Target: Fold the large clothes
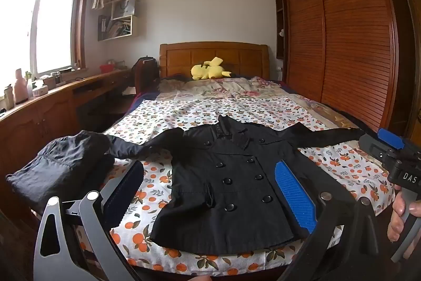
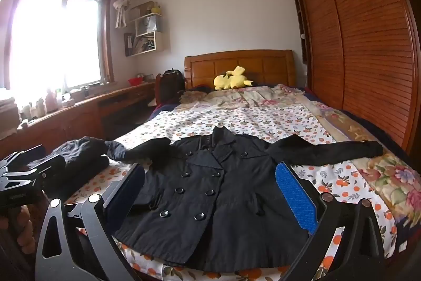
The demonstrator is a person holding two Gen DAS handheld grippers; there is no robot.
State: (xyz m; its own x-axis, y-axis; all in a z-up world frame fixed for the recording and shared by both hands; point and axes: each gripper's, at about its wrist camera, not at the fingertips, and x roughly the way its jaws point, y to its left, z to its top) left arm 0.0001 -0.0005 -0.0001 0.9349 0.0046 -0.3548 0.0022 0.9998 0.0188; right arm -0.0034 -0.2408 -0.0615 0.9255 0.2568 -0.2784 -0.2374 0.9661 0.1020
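- The black coat [image 1: 223, 175] lies flat, front up, sleeves spread, on the orange-print sheet [image 1: 158, 175] at the bed's foot.
- Left gripper [image 1: 210, 191] hovers over the coat's hem, jaws wide apart, empty.
- Right gripper [image 2: 210, 191] likewise: spread, holding nothing, coat ahead between its fingers.
- A dark folded garment [image 1: 60, 165] lies beside the coat's left sleeve.

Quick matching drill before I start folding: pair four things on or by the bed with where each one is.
Things:
1. black coat
2. yellow plush toy
3. dark clothes pile
4. red bowl

Places:
A. on the desk under the window
B. spread flat, sleeves out, at the near end of the bed
C. by the headboard
D. left of the coat, at the bed's edge

Pairs: 1-B, 2-C, 3-D, 4-A
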